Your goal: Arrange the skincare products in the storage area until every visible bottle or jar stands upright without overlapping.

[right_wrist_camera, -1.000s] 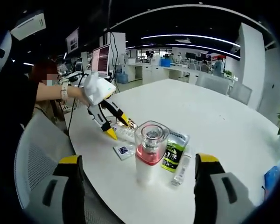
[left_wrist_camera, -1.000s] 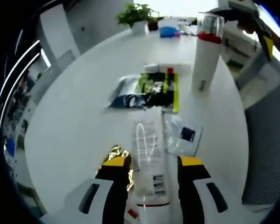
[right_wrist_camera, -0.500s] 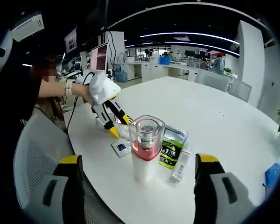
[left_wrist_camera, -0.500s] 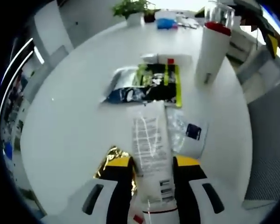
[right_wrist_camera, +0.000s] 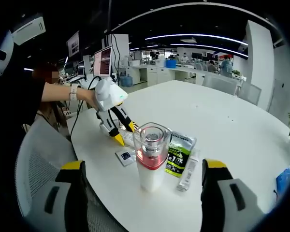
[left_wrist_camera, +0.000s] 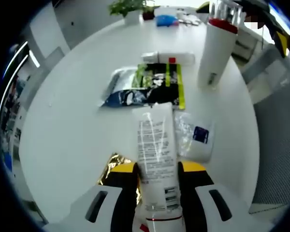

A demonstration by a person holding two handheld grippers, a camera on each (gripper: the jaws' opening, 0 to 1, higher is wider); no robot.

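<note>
2 grippers up: your left gripper point(left_wrist_camera: 157, 170) has its jaws closed on a white tube point(left_wrist_camera: 155, 145) lying flat on the white table point(left_wrist_camera: 72, 121), w/ a gold foil packet point(left_wrist_camera: 115, 162) just beside the left jaw, a clear sachet point(left_wrist_camera: 195, 137) on the other side, and a green-black pouch point(left_wrist_camera: 159, 89) plus a blue-silver pouch point(left_wrist_camera: 123, 94) past the tube's far end. Your right gripper point(right_wrist_camera: 144, 181) hangs wide open w/ nothing in it, and between its jaws a tall white bottle point(right_wrist_camera: 150, 162) w/ a clear cap stands upright. Near that bottle's base a small slim tube point(right_wrist_camera: 187, 169) lies flat next to the green-black pouch.
</note>
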